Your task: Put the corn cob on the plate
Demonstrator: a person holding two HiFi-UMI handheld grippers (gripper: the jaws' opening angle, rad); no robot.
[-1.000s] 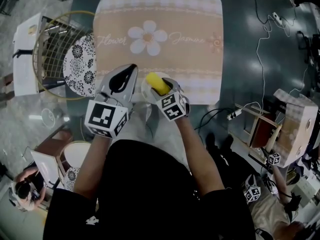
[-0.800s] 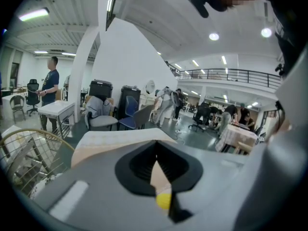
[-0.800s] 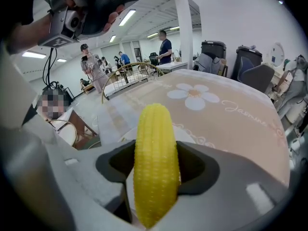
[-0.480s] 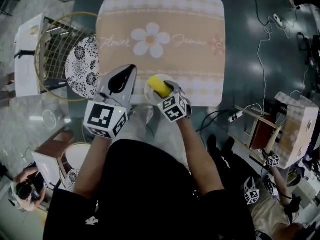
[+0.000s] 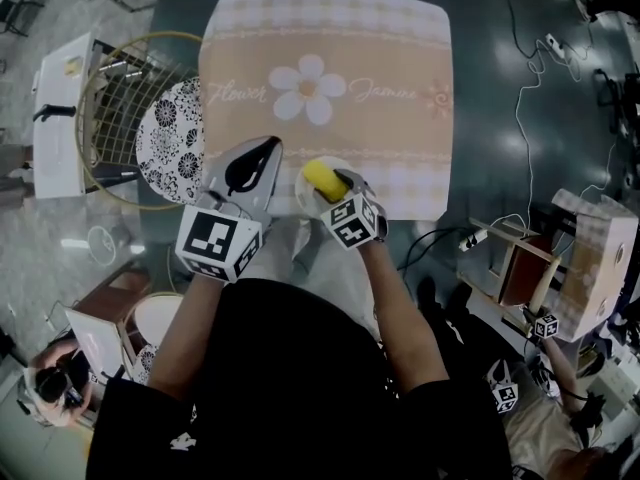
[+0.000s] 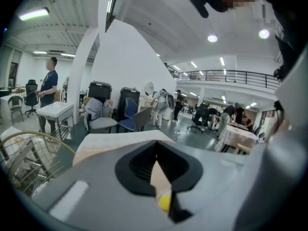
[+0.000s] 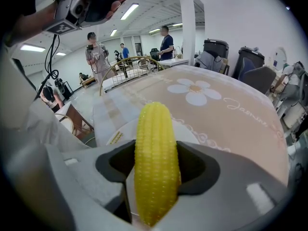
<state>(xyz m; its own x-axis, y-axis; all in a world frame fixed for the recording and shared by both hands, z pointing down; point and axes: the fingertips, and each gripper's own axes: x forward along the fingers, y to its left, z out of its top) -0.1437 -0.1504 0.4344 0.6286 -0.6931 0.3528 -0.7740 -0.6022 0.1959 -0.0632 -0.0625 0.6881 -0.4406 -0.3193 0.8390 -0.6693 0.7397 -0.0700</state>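
A yellow corn cob [image 5: 322, 179] is clamped in my right gripper [image 5: 335, 190], which is shut on it. The cob hangs just over a small white plate [image 5: 303, 192] at the near edge of the table. In the right gripper view the corn cob [image 7: 155, 158] stands lengthwise between the jaws of the right gripper [image 7: 155, 170], with the plate [image 7: 119, 130] right beneath. My left gripper [image 5: 262, 154] sits beside the plate on the left, shut and empty. In the left gripper view the left gripper [image 6: 156, 171] shows a slit with a bit of the corn cob [image 6: 164, 204].
A beige tablecloth [image 5: 330, 58] with a white flower covers the table. Left of it stands a gold wire rack [image 5: 110, 98] holding a black-and-white patterned plate [image 5: 170, 138]. Cables, a stool [image 5: 520, 258] and boxes lie on the floor to the right.
The right gripper keeps the corn cob over the plate and the left gripper stays beside it. Only the head view has shifted slightly.
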